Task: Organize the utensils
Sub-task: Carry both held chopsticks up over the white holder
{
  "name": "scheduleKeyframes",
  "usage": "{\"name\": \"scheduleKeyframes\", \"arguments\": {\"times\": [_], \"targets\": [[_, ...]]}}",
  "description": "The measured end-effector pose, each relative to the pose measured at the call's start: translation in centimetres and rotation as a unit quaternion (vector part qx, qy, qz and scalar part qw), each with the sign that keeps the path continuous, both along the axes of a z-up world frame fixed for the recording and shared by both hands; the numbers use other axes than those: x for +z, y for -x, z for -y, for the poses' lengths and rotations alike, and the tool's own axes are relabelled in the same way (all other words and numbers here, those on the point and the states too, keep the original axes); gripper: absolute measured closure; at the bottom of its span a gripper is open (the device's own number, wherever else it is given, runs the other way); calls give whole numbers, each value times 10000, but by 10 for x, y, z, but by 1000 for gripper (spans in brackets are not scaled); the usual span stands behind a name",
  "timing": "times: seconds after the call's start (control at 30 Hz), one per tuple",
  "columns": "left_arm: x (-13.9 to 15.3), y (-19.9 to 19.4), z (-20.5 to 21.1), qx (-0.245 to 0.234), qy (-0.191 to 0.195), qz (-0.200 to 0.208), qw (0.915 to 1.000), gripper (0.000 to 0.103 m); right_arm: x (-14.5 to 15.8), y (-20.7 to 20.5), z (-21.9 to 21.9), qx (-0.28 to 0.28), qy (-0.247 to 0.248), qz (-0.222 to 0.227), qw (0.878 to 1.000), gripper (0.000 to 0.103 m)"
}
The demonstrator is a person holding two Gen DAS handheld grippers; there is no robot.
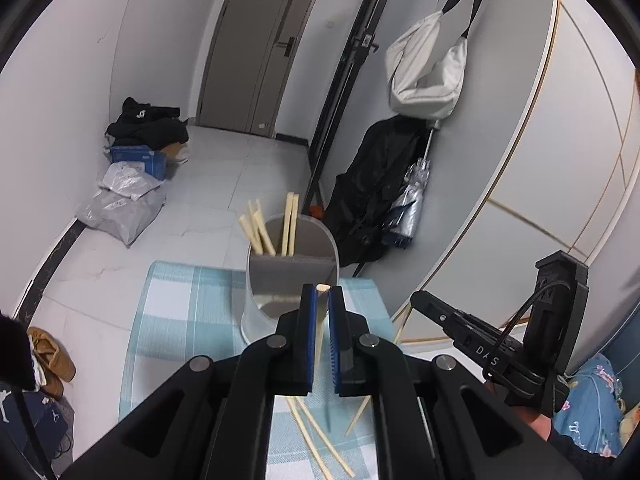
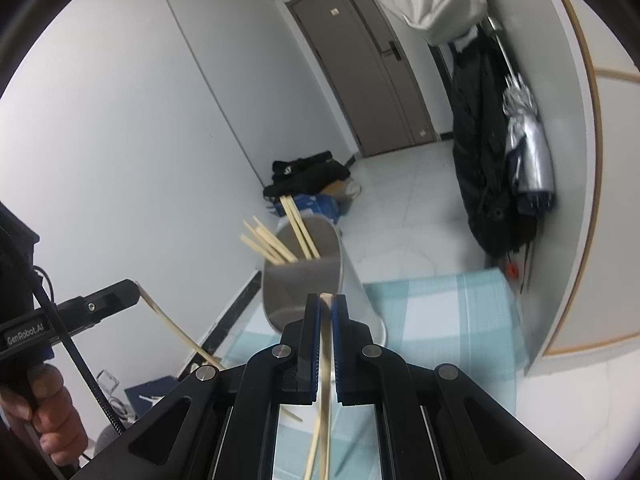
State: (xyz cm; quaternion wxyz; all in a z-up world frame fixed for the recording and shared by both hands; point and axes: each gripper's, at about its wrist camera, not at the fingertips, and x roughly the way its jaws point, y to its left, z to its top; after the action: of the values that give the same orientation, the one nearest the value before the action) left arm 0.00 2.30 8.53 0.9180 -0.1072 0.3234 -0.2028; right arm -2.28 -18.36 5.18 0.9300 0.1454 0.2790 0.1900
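Observation:
A grey divided utensil holder (image 1: 292,276) stands on a blue checked cloth (image 1: 180,320), with several wooden chopsticks (image 1: 272,228) upright in its back compartment. My left gripper (image 1: 322,290) is shut on a chopstick (image 1: 320,344) just before the holder's front rim. My right gripper (image 2: 326,298) is shut on another chopstick (image 2: 325,380), its tip at the holder (image 2: 308,280) rim. In the right wrist view the left gripper (image 2: 136,290) shows at the left with its chopstick (image 2: 180,332) hanging below. Loose chopsticks (image 1: 320,436) lie on the cloth.
The cloth-covered table ends at a tiled floor. Bags and a blue box (image 1: 138,160) lie by the far wall. A black coat (image 1: 376,188), an umbrella (image 1: 412,200) and a white bag (image 1: 428,72) hang at the right. Shoes (image 1: 52,356) sit at the left.

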Motion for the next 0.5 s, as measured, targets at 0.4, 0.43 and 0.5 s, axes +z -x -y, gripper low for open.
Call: {"name": "scheduleKeyframes", "arguments": {"times": [0.4, 0.43, 0.5], "targets": [[43, -34, 6, 38, 217, 215, 9995, 100, 80, -23, 6, 49, -55, 601, 9982, 98], [47, -38, 7, 30, 244, 236, 9994, 100, 89, -26, 6, 56, -39, 676, 9977, 98], [56, -46, 7, 50, 285, 330, 9990, 100, 103, -33, 6, 70, -16, 780, 9969, 98]]}}
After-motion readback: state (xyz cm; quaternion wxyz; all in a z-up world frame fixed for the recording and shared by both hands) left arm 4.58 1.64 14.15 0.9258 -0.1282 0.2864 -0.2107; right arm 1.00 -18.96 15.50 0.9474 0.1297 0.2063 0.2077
